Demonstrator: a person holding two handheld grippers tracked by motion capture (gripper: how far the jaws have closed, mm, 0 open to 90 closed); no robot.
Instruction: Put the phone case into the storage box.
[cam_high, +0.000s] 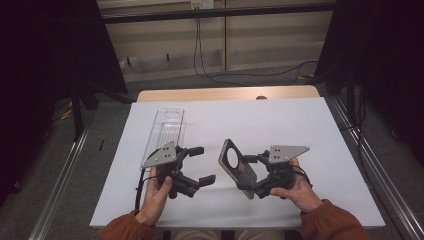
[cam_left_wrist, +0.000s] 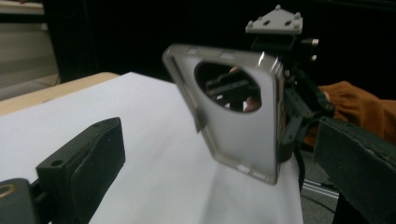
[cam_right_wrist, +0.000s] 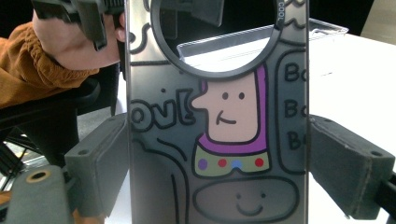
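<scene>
Right gripper (cam_high: 250, 176) gripping phone case (cam_high: 237, 167) by its side edges, holding it tilted above white table cover (cam_high: 300, 130), centre-right of high view. Left gripper (cam_high: 199, 164), jaws gaping wide and empty, hovering left of case. Clear plastic tray (cam_high: 167, 131) lying upper left.

The left hand (cam_high: 156, 192) grips the black two-jaw left tongs (cam_high: 201, 164), jaws spread wide, pointing toward three o'clock. The right hand (cam_high: 298, 188), in a rust-orange sleeve (cam_high: 330, 222), holds the black right tongs (cam_high: 250, 175) toward nine o'clock, jaws clamped.
</scene>
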